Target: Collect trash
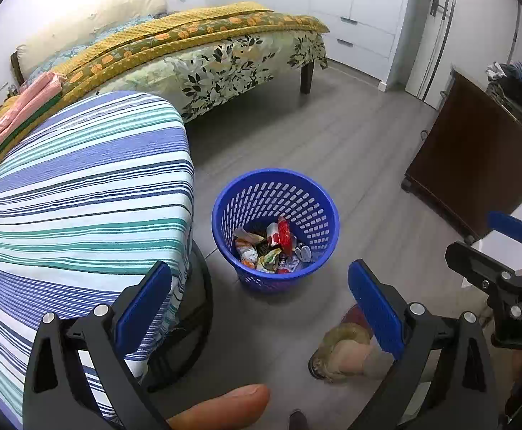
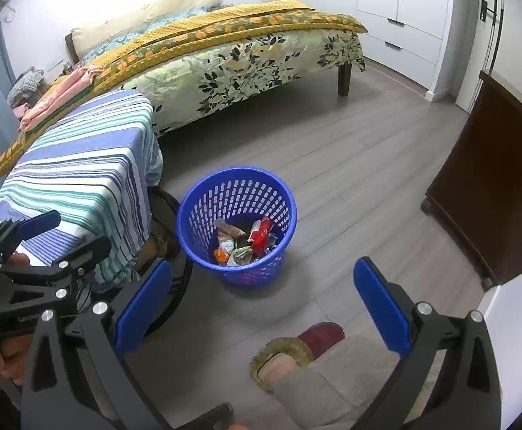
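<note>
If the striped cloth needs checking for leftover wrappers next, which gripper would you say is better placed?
Probably the left gripper: it is open and empty, right beside the striped cloth. The right gripper, also open, sits farther toward the blue basket side.

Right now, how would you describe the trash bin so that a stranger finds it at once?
Find the bed with the leaf-patterned cover. On the grey floor before it, beside the striped cloth, stands the blue basket. It alone has perforated walls and holds crumpled wrappers.
</note>
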Demonstrator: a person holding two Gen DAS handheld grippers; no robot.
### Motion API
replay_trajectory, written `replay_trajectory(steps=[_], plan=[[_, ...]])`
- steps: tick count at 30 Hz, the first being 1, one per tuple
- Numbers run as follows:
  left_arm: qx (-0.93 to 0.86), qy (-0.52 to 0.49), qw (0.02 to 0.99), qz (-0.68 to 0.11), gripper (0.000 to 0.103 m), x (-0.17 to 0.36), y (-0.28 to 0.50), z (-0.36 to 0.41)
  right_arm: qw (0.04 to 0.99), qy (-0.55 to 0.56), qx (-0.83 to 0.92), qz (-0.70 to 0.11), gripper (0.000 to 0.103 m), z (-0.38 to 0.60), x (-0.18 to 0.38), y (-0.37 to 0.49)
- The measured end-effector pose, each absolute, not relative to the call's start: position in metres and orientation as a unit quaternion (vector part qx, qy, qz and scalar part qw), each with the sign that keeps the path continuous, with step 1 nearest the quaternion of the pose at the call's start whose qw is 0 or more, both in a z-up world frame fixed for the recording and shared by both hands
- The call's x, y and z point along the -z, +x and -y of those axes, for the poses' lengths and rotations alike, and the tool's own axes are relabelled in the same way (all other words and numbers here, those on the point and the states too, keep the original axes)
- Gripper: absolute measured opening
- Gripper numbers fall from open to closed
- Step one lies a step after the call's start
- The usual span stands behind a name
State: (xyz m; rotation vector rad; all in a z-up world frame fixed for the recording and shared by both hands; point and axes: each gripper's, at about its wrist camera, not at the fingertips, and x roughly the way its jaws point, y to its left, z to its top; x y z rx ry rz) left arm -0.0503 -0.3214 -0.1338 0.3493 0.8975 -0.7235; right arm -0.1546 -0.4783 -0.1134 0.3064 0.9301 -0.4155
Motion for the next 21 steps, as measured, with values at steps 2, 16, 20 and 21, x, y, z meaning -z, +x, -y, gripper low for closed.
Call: replay_trajectory(steps=[2,16,20,21], plan=[[0.34,0.164,0.824,-0.423,0.098,0.1346,-0.0496,0.3212,0.861,0.144,0.197,-0.446,0.098,0.4782,0.113,-0.1544],[0.335,0.169,0.825,-0.423,0.098,0.1366,-0.0471,0.3227,0.859,0.144,0.192,-0.453,0.098,0.4772,0.1149,-0.1529],[0.335,0.17,0.825,-0.422,0.098,0.1362,-0.0461,0.3223,0.858,0.144,0.193,-0.453,0.098,0.4767,0.1144,-0.1535],[0.335,0.17,0.826,-0.421,0.098,0.1362,-0.0456,0.322,0.858,0.144,0.193,-0.453,0.098,0.4765,0.1144,-0.1536]])
